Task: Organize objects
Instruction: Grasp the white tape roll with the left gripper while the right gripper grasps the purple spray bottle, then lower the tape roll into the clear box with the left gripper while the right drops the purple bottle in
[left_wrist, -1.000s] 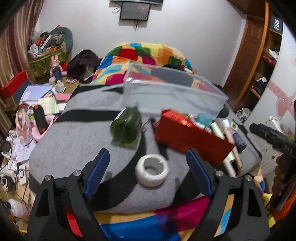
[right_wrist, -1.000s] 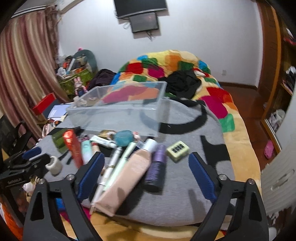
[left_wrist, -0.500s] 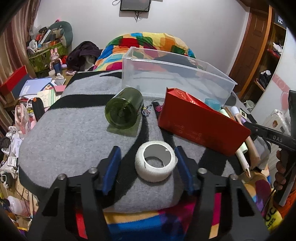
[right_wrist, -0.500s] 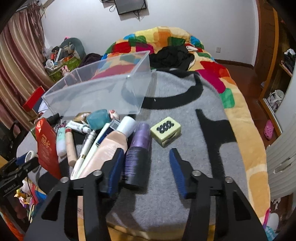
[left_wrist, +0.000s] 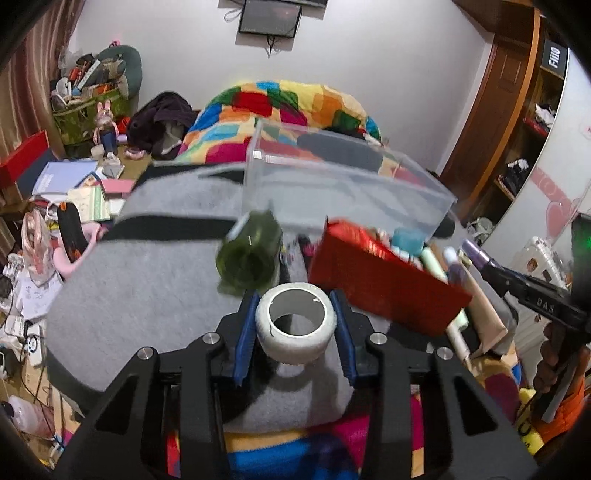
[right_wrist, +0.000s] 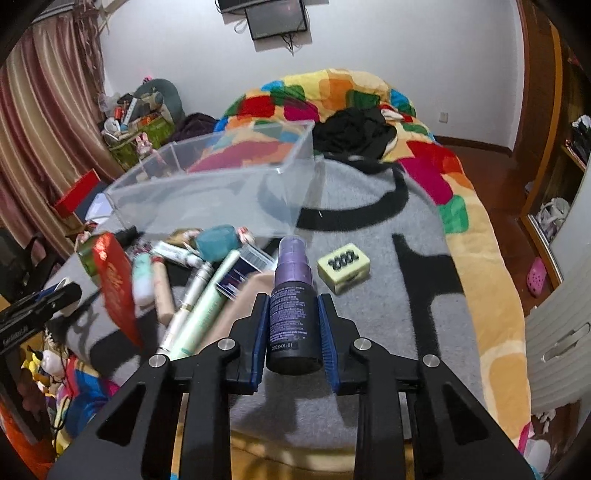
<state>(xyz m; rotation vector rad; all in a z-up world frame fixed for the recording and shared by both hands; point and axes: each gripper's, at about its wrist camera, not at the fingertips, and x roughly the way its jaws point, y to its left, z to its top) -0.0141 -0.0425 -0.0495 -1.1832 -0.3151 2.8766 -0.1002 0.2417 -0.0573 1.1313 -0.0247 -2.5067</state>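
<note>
My left gripper (left_wrist: 295, 325) is shut on a white tape roll (left_wrist: 295, 326) and holds it just above the grey blanket (left_wrist: 147, 288). My right gripper (right_wrist: 293, 328) is shut on a purple spray bottle (right_wrist: 293, 310), its nozzle pointing away. A clear plastic bin (left_wrist: 343, 184) stands behind the pile; it also shows in the right wrist view (right_wrist: 221, 184). A green jar (left_wrist: 251, 254) lies on its side just beyond the tape roll. A red packet (left_wrist: 380, 280) leans beside it.
Several tubes and bottles (right_wrist: 199, 291) lie left of the spray bottle, with a teal lump (right_wrist: 216, 240) and a pale green case (right_wrist: 343, 267). A colourful quilt (right_wrist: 332, 96) covers the bed behind. Cluttered floor (left_wrist: 55, 206) lies left of the blanket.
Both grippers closed: the left on the tape roll, the right on the purple spray bottle. Both objects now sit slightly lifted between the jaws.
</note>
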